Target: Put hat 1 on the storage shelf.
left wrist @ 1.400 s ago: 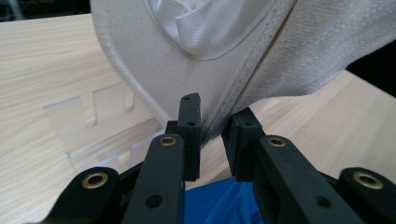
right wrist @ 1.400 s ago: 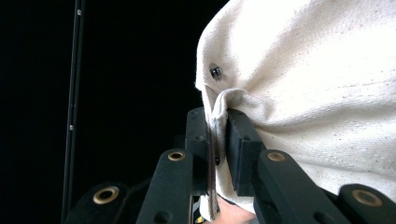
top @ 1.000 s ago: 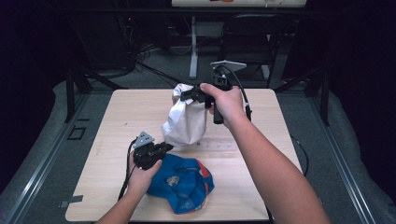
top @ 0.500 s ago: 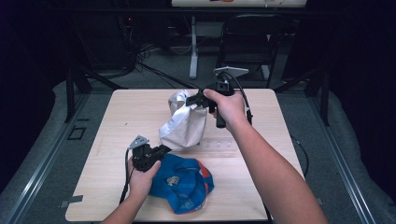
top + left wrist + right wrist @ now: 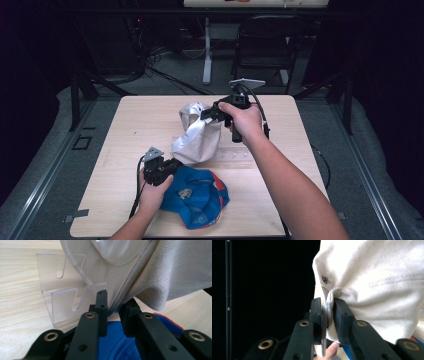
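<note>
Work on the white cap (image 5: 197,135) looks to be at its midpoint, judging from how things lie. Starting at the left of the high view, the left gripper (image 5: 172,164) sits low over the wooden table (image 5: 125,145), close to the near edge, with the person's left hand (image 5: 155,192) behind it. In the left gripper view its jaws stand narrow and pinch the lower hem of the white cap (image 5: 155,277). Just beside that pinch, a clear acrylic stand (image 5: 62,300) rests on the wood, with the cap's fabric draped against its top edge. Under and just right of this gripper lies a blue cap (image 5: 197,197), flat on the table, apparently not in play yet.

Moving right, the white cap hangs stretched between the two tools, its lower end at the left gripper and its upper end raised. The right gripper (image 5: 209,114) holds that upper end well above the table; in the right gripper view its jaws are closed tight on a fold of the white cap (image 5: 374,282) near a small metal eyelet (image 5: 325,279).

So the grasp is done and the cap is lifted and spread. What seems left is seating it over the clear stand, releasing both ends, and then probably dealing with the blue cap. Whether the cap already catches the stand's slots I cannot tell.
</note>
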